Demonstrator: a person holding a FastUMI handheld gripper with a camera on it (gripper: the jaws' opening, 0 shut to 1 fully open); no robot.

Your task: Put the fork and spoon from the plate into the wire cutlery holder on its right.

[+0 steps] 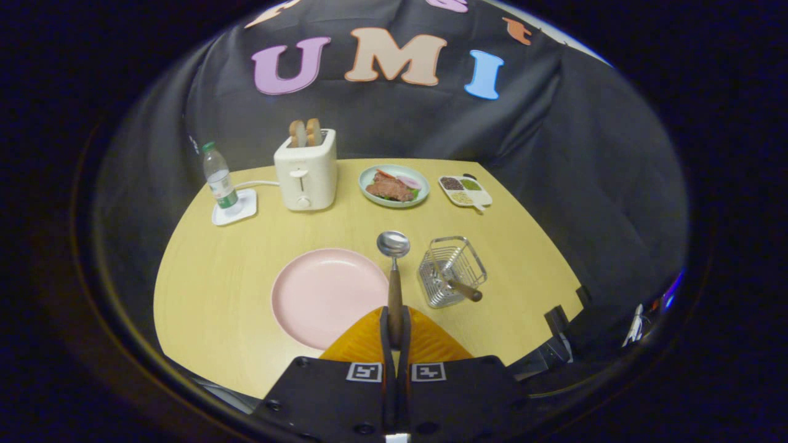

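Between the closed fingers of the gripper (pixel 394 329) sits the spoon (pixel 394 271), clamped by its wooden handle, looking light, stiff, its bowl-end probably slippery.

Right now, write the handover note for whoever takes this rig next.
Gripper: shut on the spoon, gripping its wooden handle, bowl pointing ahead above the table.
Pink plate: just left of the fingers, with no cutlery on it.
Wire cutlery holder: right of the plate, with one wooden-handled utensil already inside, likely the fork.
Left: carry the spoon right, over the holder, and drop it in.
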